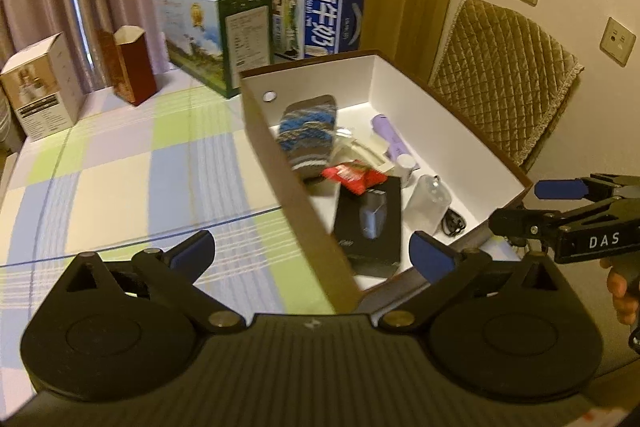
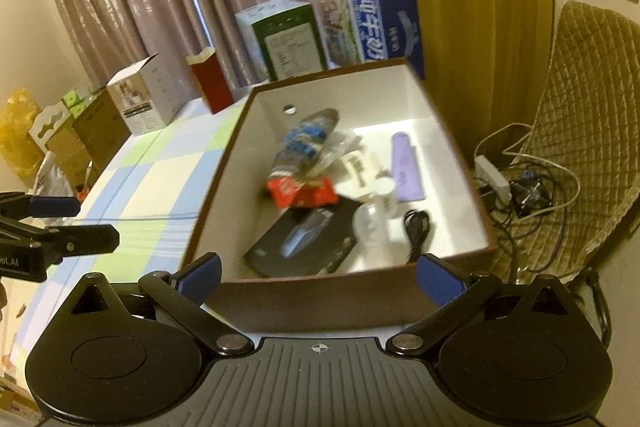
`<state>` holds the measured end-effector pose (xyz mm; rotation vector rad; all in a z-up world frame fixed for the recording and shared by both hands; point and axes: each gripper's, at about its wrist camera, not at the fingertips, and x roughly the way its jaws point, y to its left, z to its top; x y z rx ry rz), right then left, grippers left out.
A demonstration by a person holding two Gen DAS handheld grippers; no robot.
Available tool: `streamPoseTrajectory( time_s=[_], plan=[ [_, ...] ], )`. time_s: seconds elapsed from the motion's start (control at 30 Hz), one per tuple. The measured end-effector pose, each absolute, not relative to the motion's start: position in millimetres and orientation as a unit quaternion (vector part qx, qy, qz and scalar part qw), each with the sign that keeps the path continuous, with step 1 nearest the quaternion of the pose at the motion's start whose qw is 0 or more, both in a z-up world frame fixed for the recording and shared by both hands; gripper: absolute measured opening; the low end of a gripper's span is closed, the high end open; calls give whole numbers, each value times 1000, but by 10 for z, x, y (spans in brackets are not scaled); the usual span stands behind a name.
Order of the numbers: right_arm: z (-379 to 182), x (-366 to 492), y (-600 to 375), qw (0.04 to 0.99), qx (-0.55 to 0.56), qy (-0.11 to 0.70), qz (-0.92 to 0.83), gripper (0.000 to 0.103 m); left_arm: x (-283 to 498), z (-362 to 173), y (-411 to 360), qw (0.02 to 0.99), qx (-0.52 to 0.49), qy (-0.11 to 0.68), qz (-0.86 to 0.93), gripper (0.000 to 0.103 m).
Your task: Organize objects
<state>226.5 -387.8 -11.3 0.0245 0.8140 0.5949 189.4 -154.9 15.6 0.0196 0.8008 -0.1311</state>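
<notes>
Left wrist view shows the left tongs (image 1: 312, 255) spread wide and empty, their blue pads either side of the near corner of a brown cardboard box (image 1: 296, 195) without touching it. Right wrist view shows the right tongs (image 2: 318, 277) likewise released and bare, straddling the box's near wall. Each pair appears at the edge of the other's view, so both hover just outside the box. Inside, on the white floor, lie a striped knitted sock (image 1: 310, 139), a red snack packet (image 1: 354, 177), a black product carton (image 1: 370, 227), a clear plastic cup (image 1: 428, 203), a lilac tube (image 1: 390, 141) and a small black cable (image 2: 416, 227). The box rests on a checked table (image 1: 120, 179), its cloth bare nearby. Judging from this, collecting looks finished or nearly so. Any further move calls for finding another loose item, or gripping the box walls to shift it.
</notes>
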Motion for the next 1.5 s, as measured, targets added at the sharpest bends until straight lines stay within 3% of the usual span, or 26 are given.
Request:
streamPoseTrajectory(
  time_s=[0.5, 1.5],
  plan=[
    [-122, 1542, -3275, 864, 10, 404, 299, 101, 1152, 186, -940, 922, 39, 384, -28, 102],
    [-188, 614, -2436, 841, -22, 416, 345, 101, 29, 141, 54, 911, -24, 412, 19, 102]
  ],
)
